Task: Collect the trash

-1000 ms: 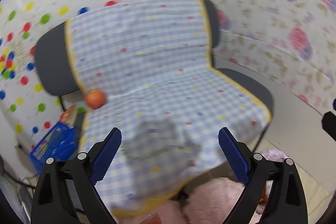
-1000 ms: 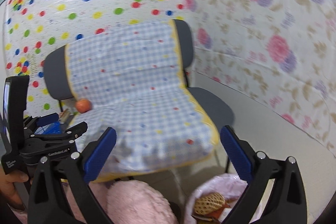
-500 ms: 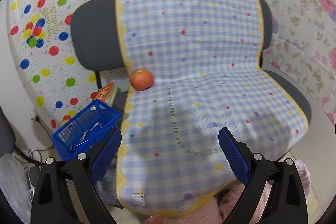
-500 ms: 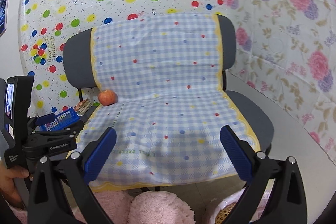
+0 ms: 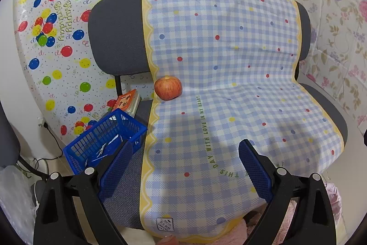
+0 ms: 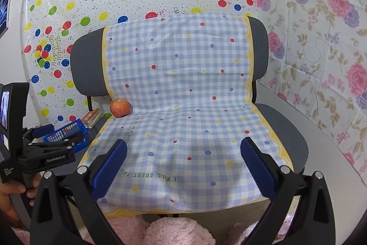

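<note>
Trash item: round red-and-yellow apple is the only loose thing on the seat, so it is judged the piece to collect.
Where it lies: on the blue-and-white checked cloth over the grey office chair, in the crease of seat and backrest, ahead of the left gripper and slightly to its left, well apart from it.
Left gripper: spread wide, nothing between the blue pads.
Right gripper: the right gripper is likewise spread and bare; the apple sits far ahead to its left.
Step in hand: likely approach with the left gripper.
Doing it well: centre the apple between the pads, close across its widest part, since a round smooth fruit may roll off the cloth's edge.
Nearby: blue plastic mesh basket below the seat, left of the left gripper.
</note>
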Demonstrator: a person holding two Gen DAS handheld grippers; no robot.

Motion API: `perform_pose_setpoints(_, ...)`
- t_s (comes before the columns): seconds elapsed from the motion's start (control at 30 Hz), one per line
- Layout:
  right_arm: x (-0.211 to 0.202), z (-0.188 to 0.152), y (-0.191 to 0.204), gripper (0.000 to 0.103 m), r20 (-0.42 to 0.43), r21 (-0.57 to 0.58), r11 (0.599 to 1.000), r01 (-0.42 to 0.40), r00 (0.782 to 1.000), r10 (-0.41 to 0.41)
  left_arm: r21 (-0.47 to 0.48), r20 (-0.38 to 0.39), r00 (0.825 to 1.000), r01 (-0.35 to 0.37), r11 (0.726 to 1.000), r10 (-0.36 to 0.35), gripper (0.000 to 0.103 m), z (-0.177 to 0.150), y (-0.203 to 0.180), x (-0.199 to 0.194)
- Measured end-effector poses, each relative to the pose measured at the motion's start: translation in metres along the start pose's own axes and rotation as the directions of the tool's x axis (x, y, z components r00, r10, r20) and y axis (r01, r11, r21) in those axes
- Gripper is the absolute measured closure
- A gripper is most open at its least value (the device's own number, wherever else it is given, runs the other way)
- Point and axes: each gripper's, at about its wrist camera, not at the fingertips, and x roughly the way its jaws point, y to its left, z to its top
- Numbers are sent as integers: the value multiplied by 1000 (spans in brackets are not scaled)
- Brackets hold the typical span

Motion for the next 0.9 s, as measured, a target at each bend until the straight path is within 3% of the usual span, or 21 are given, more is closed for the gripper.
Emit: perform_pose_setpoints(0.9, -1, -2, -4, 6, 7, 13, 1000, 28, 1000, -28, 12, 0, 1000, 13, 1000, -13, 10, -2, -8, 0)
